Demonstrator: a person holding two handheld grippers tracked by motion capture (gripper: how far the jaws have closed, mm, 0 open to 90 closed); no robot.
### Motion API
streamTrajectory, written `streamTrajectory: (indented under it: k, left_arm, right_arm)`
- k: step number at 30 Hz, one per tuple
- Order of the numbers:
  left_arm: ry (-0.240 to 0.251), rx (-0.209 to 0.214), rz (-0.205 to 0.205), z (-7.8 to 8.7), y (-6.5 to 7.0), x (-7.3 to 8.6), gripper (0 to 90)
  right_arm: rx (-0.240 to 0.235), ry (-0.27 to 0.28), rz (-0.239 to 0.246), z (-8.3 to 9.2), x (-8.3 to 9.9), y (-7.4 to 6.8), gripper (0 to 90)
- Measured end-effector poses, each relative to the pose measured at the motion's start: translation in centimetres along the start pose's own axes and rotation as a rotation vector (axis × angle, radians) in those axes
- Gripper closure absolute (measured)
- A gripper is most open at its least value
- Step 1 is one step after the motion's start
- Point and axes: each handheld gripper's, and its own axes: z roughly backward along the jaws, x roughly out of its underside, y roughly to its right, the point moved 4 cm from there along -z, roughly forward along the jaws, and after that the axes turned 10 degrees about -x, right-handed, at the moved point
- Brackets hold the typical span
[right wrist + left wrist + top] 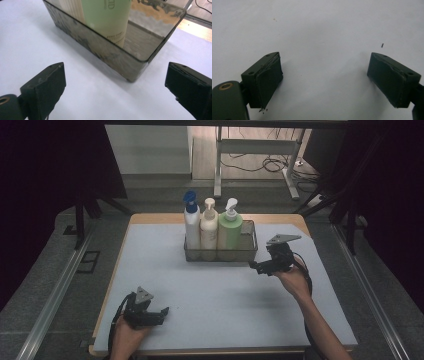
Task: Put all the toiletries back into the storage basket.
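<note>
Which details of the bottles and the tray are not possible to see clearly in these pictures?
- Green bottle: right gripper view, top edge cuts off its pump; label print too small to read.
- Cream bottle: same view, only a strip shows beside the green one.
- Blue-capped bottle: high view, label too small.
- Bottle bases: high view, dark tray wall hides them.

High view looks down on the whole table (150,250); both claw views skim close over it.
</note>
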Motion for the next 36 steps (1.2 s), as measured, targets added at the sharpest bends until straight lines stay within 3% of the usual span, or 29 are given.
streamTrajectory:
  k: [13,23,36]
  left_arm:
    - [0.000,0.000,0.000,0.0,0.0,0.0,12.2]
    - [-0.001,-0.001,0.001,0.0,0.0,0.0,12.2]
    - [-0.001,0.000,0.000,0.0,0.0,0.0,12.1]
  right_arm:
    - [0.018,-0.042,0.025,1.8,2.5,-0.4,1.7]
    - [0.006,-0.029,0.011,3.6,4.3,-1.4,0.0]
    - [0.030,-0.049,0.007,4.5,8.4,-2.1,0.0]
